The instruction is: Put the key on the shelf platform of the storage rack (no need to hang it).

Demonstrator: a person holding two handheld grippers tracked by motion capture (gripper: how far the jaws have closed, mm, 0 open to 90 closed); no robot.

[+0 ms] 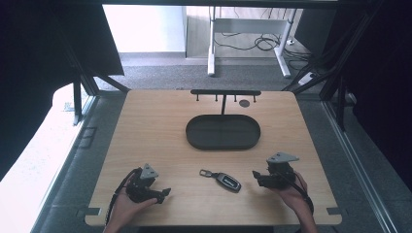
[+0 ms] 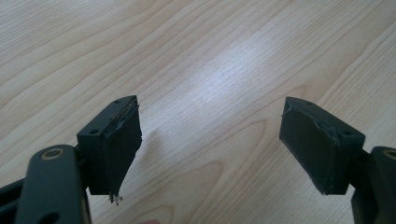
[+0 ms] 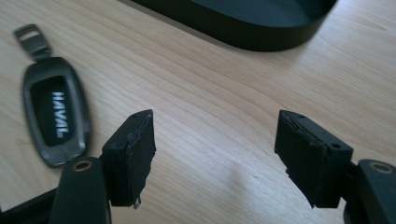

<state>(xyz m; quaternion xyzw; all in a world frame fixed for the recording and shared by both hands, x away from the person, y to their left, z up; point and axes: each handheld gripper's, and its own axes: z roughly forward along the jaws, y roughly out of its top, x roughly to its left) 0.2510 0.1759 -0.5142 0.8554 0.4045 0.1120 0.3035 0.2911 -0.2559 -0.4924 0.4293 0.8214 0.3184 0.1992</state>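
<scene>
A dark car key fob (image 1: 224, 179) with a metal loop lies flat on the wooden table (image 1: 160, 131) near its front edge, between the two hands. In the right gripper view the key fob (image 3: 55, 119) bears white lettering and lies just left of the jaws. My right gripper (image 1: 256, 176) rests on the table to the fob's right, open, nothing between its jaws (image 3: 215, 149). My left gripper (image 1: 164, 194) lies at the front left, open over bare wood (image 2: 210, 140). A black oval tray (image 1: 223, 131) sits beyond the fob, mid-table.
A black T-shaped hanger stand (image 1: 225, 92) with small hooks rises behind the tray. A small dark round disc (image 1: 244, 103) lies near it. The tray's wall (image 3: 243, 32) shows at the top of the right gripper view. Dark frame posts flank the table.
</scene>
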